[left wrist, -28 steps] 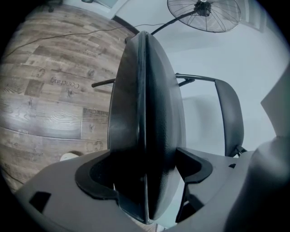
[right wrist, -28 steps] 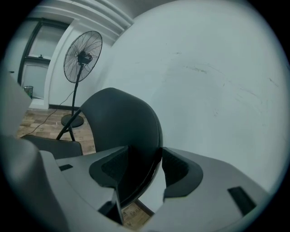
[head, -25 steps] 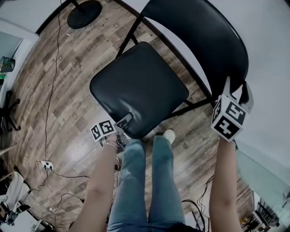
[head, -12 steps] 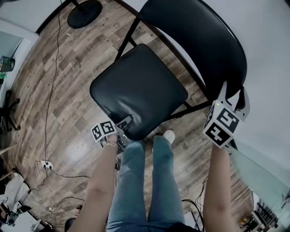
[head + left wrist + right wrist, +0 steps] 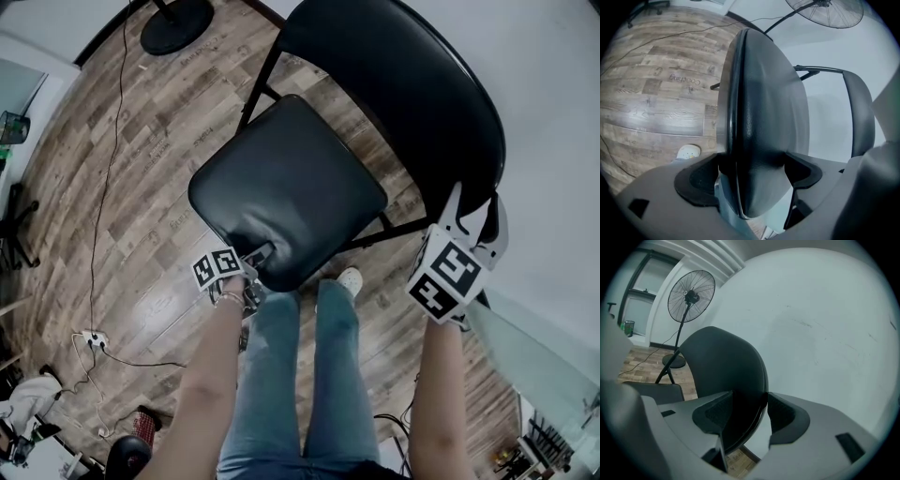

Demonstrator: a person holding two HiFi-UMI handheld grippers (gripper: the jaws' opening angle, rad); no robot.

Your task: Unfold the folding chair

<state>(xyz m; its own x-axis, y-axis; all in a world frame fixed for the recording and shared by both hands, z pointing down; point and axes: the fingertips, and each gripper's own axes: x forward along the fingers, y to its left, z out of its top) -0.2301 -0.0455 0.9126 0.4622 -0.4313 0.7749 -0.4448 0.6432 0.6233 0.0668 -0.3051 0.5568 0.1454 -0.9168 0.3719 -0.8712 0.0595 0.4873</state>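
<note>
While the person is standing over it, the folding chair (image 5: 281,66) is sitting opened out on the wooden floor (image 5: 141,187), along the edge where the floor is meeting the white wall (image 5: 553,112). Its seat (image 5: 286,187) is lying nearly flat and its backrest (image 5: 412,94) is rising beside the wall. The left gripper (image 5: 258,254) is straddling the front edge of the seat; its jaws have just been opening wider, and the padded edge is filling the gap between them, with the pads lying against its two faces. The right gripper (image 5: 476,202) is clamping the near end of the backrest, its jaws partly open with the rim pinched between the pads. The person's legs (image 5: 300,375) are standing just in front of the seat. A fan (image 5: 691,296) is standing beyond the chair.
</note>
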